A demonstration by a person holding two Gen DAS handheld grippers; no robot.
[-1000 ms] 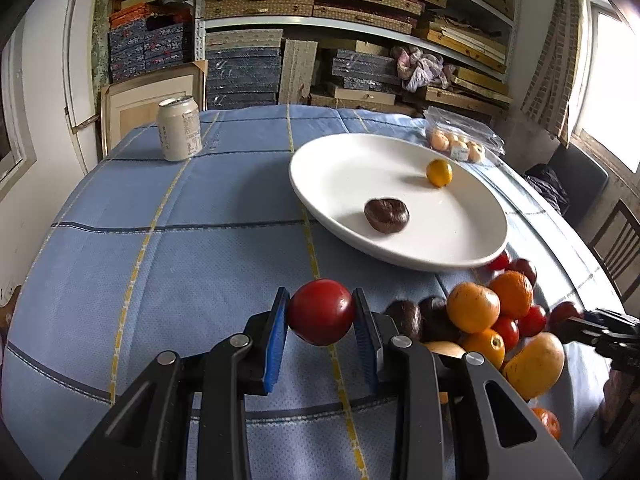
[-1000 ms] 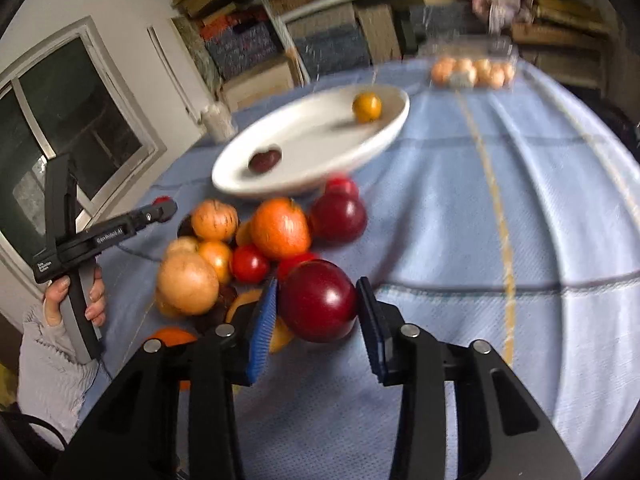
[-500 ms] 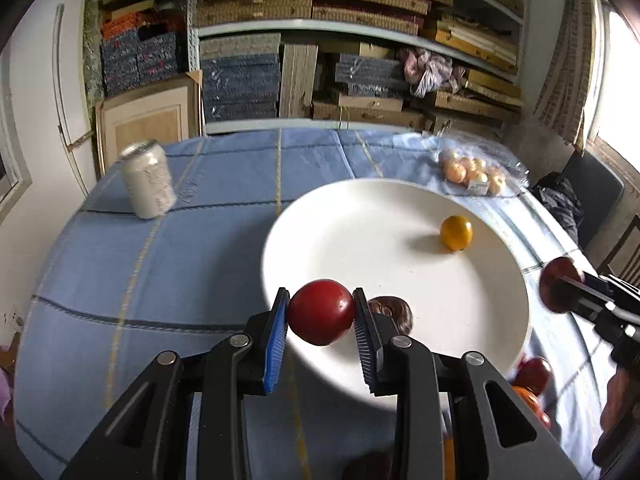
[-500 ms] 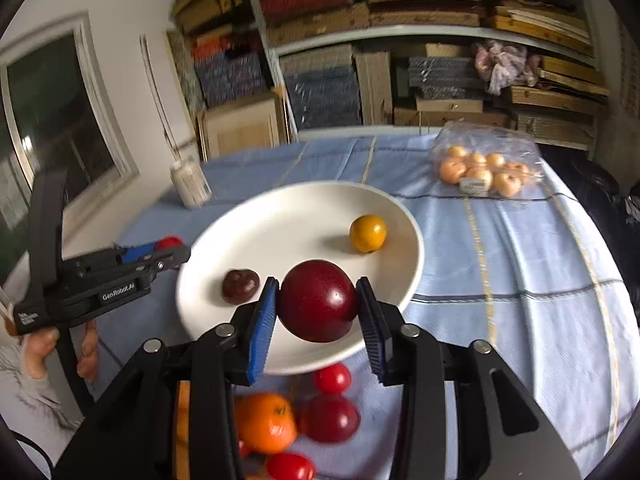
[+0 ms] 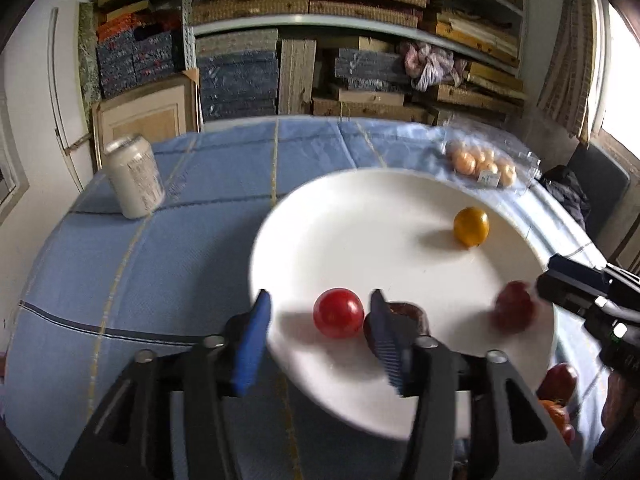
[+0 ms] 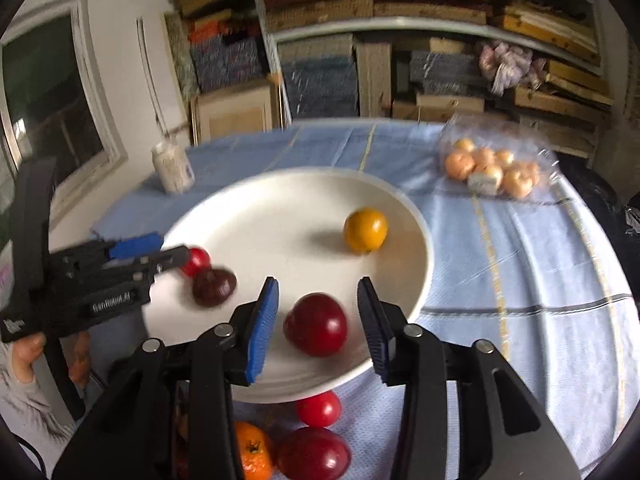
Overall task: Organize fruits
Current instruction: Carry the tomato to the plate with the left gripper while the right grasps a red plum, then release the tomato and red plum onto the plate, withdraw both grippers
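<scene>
While both hands angle down over white plate (image 5: 304, 240), left tongs (image 5: 318, 330) just opened, red tomato (image 5: 338, 313) loose between pads on plate. Right tongs (image 6: 318, 320) parted, dark red plum (image 6: 316, 324) free between, on plate.

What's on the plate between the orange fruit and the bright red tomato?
Nothing: in the left wrist view, bare white plate lies between the orange fruit and the tomato.

white plate (image 5: 320, 216) with a bright red tomato (image 5: 338, 313), a dark red plum (image 6: 316, 330), a brown-black fruit (image 6: 214, 287) and a yellow-orange fruit (image 5: 471, 226). pale blue tablecloth (image 5: 160, 264) with yellow and dark stripes. blue pads (image 6: 262, 330) on black grippers. cream can (image 5: 134, 176).
</scene>
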